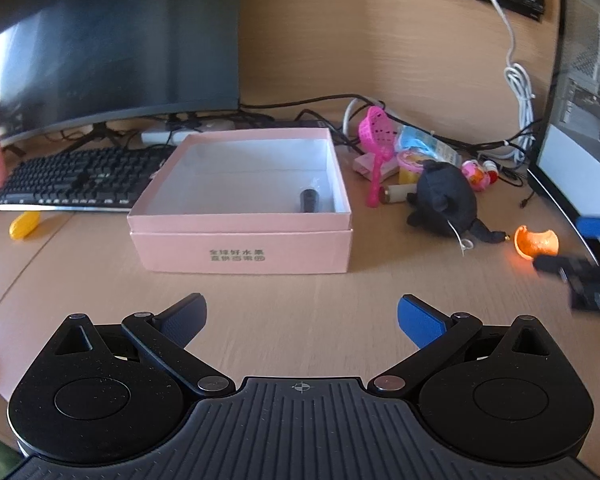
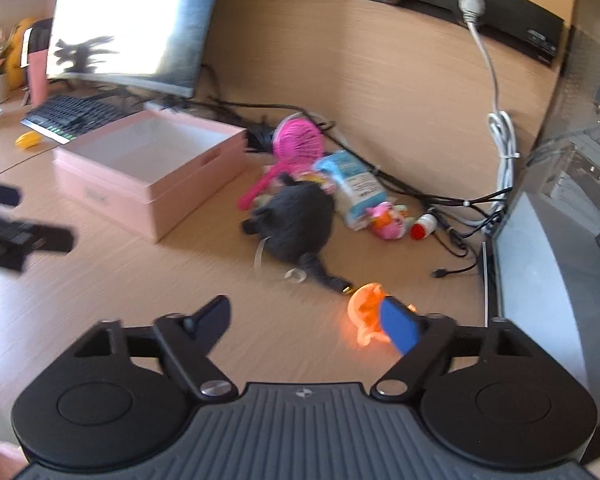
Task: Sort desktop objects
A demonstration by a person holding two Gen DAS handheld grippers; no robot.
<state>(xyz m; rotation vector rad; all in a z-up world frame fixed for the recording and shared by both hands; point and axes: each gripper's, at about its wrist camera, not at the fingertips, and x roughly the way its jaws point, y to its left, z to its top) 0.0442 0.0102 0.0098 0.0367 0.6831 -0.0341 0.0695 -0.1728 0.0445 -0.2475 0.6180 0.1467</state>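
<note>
A: Left wrist view?
B: Left tongs [image 1: 302, 322] gape wide, holding nothing, above bare worktop [image 1: 80, 280]. The pink box [image 1: 240, 232] sits just beyond, open. A black cylinder [image 1: 308, 200] lies inside near its right wall, long axis running near to far. Right of the box: black plush [image 1: 444, 200], orange shell [image 1: 536, 242].

A: Right wrist view?
B: Right tongs [image 2: 308, 326] spread apart, empty; the shell [image 2: 364, 312] partly behind the right finger. The cylinder is hidden here. Only this view shows the plush's tail pointing near-right.
</note>
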